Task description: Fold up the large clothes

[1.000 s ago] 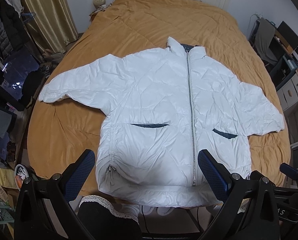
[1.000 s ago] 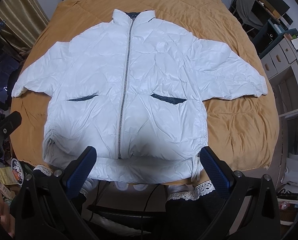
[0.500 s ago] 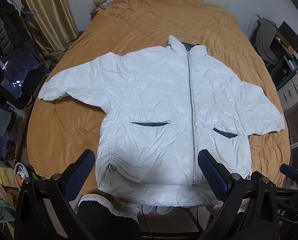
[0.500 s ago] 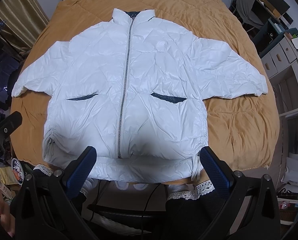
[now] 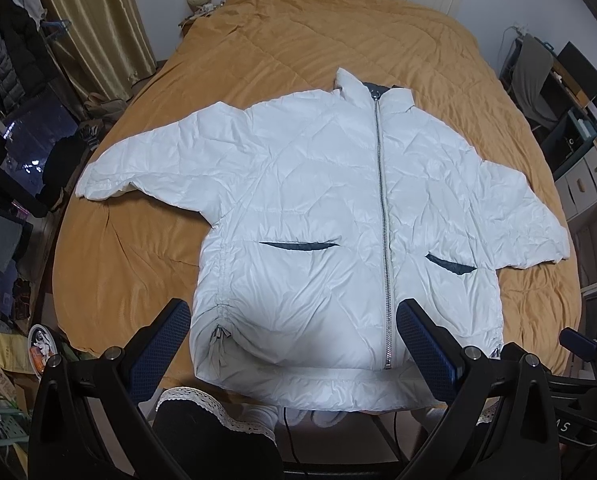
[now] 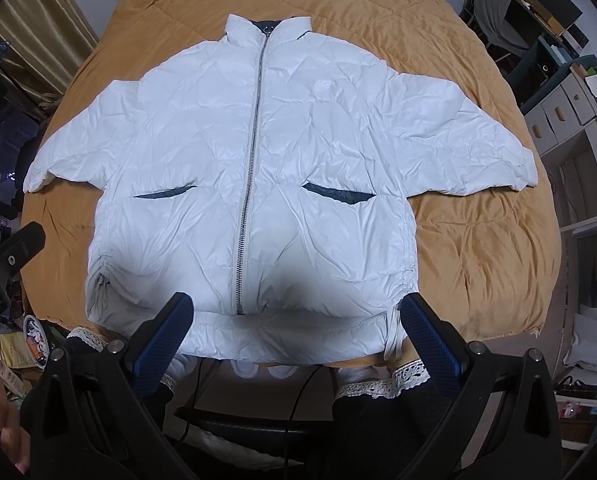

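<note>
A white puffer jacket (image 5: 318,200) (image 6: 266,152) lies flat and zipped, front up, on an orange bedspread (image 5: 318,32) (image 6: 478,248), both sleeves spread sideways and the collar pointing away. Its hem hangs slightly over the near bed edge. My left gripper (image 5: 294,344) hovers open above the hem, left of the zipper, holding nothing. Over the hem's right half my right gripper (image 6: 294,336) is also open and empty. The left gripper's body shows at the left edge of the right wrist view.
The person's legs in dark trousers and white shoes (image 6: 258,370) stand at the bed's foot. Shelves and drawers (image 6: 570,104) line the right side, a chair (image 5: 532,76) stands far right. Curtains (image 5: 94,28), hanging clothes and floor clutter (image 5: 14,344) fill the left.
Both grippers have barely moved; the left wrist view has shifted very slightly. The jacket lies unchanged.
</note>
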Tool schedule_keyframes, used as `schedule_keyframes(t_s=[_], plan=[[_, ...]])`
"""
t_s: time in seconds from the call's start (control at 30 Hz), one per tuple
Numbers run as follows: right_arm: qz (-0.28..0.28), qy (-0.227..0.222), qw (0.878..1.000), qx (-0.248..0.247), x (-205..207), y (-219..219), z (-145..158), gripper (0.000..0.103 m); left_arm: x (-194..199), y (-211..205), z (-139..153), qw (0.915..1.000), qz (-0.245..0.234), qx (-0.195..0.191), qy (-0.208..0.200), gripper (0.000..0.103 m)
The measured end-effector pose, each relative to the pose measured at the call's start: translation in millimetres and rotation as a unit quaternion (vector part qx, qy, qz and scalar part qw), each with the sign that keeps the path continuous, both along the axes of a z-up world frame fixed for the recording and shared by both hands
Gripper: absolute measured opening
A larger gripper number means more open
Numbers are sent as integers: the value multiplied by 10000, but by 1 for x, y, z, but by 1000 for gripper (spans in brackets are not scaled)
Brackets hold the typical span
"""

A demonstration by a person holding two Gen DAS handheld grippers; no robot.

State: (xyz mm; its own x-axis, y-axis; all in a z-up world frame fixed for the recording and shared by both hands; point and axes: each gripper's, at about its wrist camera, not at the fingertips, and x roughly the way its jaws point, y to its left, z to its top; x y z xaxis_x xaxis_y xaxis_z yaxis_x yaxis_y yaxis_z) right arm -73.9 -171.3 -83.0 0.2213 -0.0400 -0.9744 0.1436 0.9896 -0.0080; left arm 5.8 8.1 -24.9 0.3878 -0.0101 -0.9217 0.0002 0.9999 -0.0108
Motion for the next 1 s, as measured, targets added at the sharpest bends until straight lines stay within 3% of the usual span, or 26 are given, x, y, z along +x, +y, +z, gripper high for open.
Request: schedule_keyframes(t_s=[1.0], plan=[[-13, 40, 10000, 44, -4, 3, -5, 103, -1, -2, -1, 10000, 16, -27, 35, 103]])
